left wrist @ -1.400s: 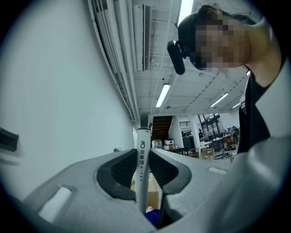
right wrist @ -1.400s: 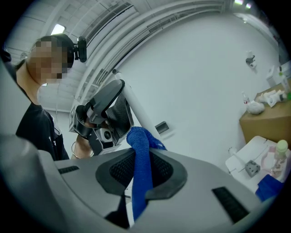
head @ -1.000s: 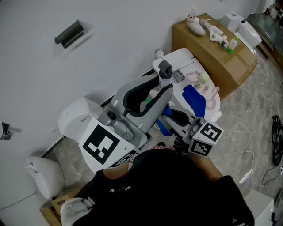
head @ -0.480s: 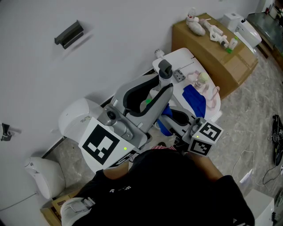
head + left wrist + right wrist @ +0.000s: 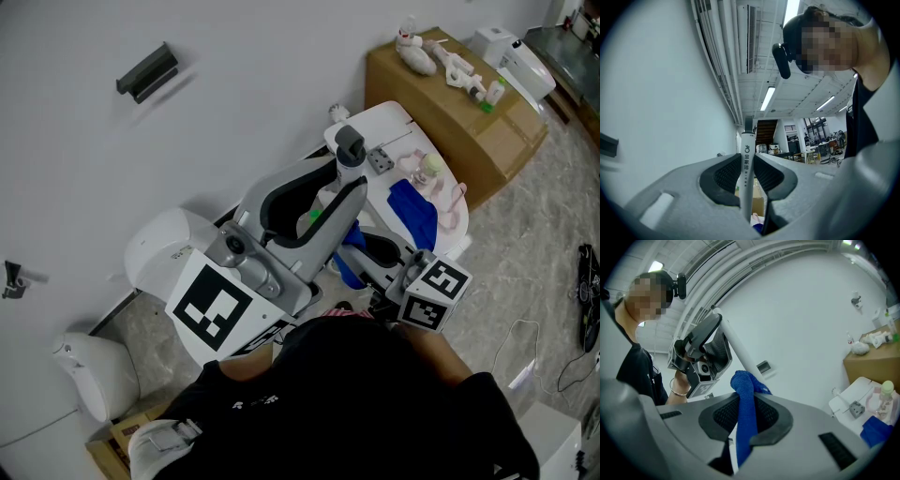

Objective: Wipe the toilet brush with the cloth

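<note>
Left claw (image 5: 748,164) grips toilet brush (image 5: 747,143) tilted, handle up; right claw (image 5: 746,405) pinches cloth (image 5: 743,383).

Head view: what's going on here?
A person holds a gripper in each hand. The left gripper is clamped on the white toilet brush handle. The right gripper is clamped on a blue cloth, which appears to rest against that handle. A spare cloth lies on the white table.

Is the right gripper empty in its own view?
No, the right gripper is clamped on a blue cloth that hangs down between its jaws.
</note>
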Demonstrator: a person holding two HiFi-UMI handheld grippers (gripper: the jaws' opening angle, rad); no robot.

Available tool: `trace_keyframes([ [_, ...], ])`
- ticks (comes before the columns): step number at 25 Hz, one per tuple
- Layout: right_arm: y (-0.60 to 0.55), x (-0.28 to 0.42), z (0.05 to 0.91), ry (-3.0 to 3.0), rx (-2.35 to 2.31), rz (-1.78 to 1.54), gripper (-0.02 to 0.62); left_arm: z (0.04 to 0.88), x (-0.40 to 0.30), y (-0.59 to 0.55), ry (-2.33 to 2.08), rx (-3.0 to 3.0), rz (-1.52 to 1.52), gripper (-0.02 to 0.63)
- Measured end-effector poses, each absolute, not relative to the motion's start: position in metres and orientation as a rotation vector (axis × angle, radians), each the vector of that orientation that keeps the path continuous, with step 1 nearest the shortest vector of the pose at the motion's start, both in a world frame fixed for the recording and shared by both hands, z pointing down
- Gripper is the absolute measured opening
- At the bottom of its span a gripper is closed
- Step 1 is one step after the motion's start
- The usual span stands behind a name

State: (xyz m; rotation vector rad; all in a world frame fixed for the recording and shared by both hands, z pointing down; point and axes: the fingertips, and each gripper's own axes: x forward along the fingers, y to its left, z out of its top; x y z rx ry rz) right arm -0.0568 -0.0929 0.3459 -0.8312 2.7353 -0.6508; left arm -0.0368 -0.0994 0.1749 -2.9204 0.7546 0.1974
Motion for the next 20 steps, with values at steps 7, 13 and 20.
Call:
trace_keyframes([
  [7, -0.093, -0.056, 0.351, 2.739, -0.843, -0.669, 0.063, 0.172, -0.037, -0.099, 0.753, -2.918, 0.203, 0.091],
  [13, -0.093, -0.055, 0.357, 2.739, -0.858, -0.685, 0.063, 0.17, -0.037, -0.098, 0.75, -2.917, 0.206, 0.091],
  [20, -0.093, -0.054, 0.363, 2.742, -0.867, -0.702, 0.063, 0.168, -0.036, -0.096, 0.743, -2.913, 0.206, 0.091],
])
